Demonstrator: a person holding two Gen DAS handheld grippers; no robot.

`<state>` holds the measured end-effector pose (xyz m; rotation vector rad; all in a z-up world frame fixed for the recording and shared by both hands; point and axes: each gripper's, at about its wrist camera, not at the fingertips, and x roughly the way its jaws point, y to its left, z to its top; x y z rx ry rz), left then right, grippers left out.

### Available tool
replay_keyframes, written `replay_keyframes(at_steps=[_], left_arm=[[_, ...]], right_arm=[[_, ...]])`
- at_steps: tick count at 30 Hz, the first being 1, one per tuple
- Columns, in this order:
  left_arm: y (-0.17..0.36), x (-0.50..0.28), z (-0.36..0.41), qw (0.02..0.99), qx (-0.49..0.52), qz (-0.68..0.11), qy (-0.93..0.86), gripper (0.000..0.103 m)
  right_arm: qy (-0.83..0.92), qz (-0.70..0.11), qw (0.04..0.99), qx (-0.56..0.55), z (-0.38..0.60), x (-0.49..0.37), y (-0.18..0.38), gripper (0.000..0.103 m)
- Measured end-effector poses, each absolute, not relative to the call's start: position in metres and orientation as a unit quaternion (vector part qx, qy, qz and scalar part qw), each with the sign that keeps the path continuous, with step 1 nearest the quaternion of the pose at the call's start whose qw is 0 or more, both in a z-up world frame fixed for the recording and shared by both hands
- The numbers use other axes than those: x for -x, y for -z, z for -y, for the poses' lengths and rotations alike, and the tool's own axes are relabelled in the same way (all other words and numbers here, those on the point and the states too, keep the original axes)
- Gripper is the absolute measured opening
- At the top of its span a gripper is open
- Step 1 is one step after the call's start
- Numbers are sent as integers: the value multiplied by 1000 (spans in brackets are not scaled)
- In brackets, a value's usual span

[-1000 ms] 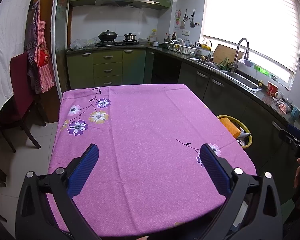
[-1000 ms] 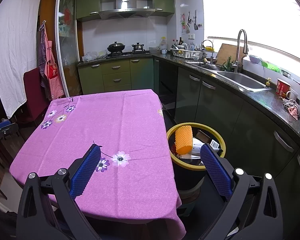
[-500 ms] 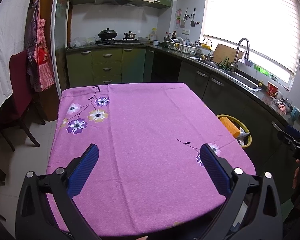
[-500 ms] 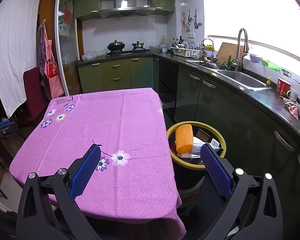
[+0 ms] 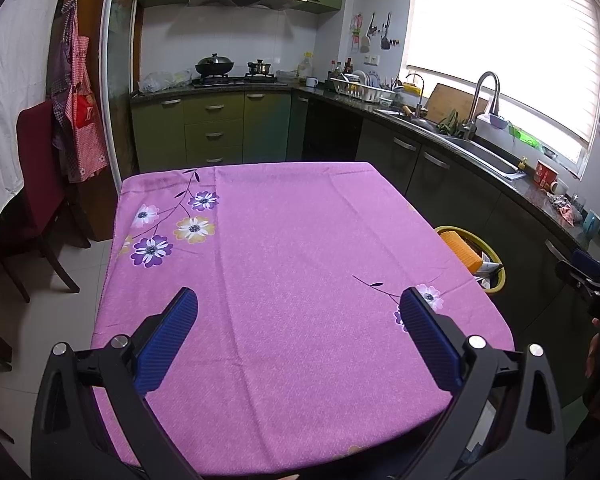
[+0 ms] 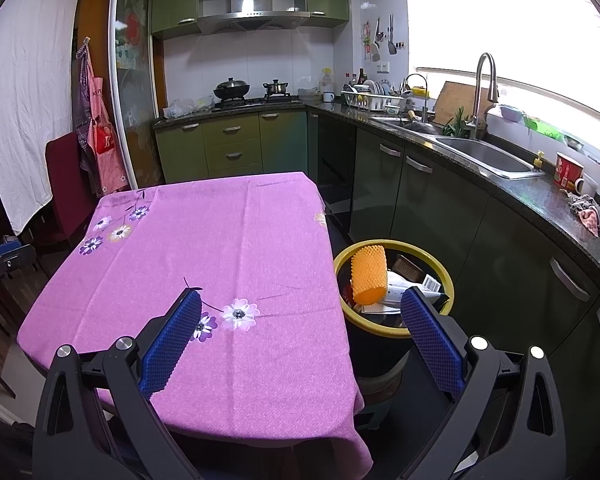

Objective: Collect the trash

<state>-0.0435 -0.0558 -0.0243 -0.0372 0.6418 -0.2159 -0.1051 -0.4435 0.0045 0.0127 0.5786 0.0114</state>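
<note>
A yellow-rimmed black trash bin stands on the floor at the table's right side. It holds an orange foam net, white paper and a dark packet. The bin also shows in the left wrist view. My left gripper is open and empty above the near part of the purple tablecloth. My right gripper is open and empty, held over the table's near right corner with its right finger over the bin's rim. No loose trash shows on the cloth.
Dark green cabinets with a sink run along the right, close beside the bin. A red chair stands left of the table. The other gripper shows at the far right of the left wrist view.
Both grippers stay open and nearly still. The left view has crept slightly downward.
</note>
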Motion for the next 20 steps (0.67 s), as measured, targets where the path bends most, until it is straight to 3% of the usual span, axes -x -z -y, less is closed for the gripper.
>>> replay_keyframes(at_steps=[20], left_arm=[[34,-6,47,943,5,-324,77,96]], right_arm=[[-14,-317,948,-2,437,57,7,98]])
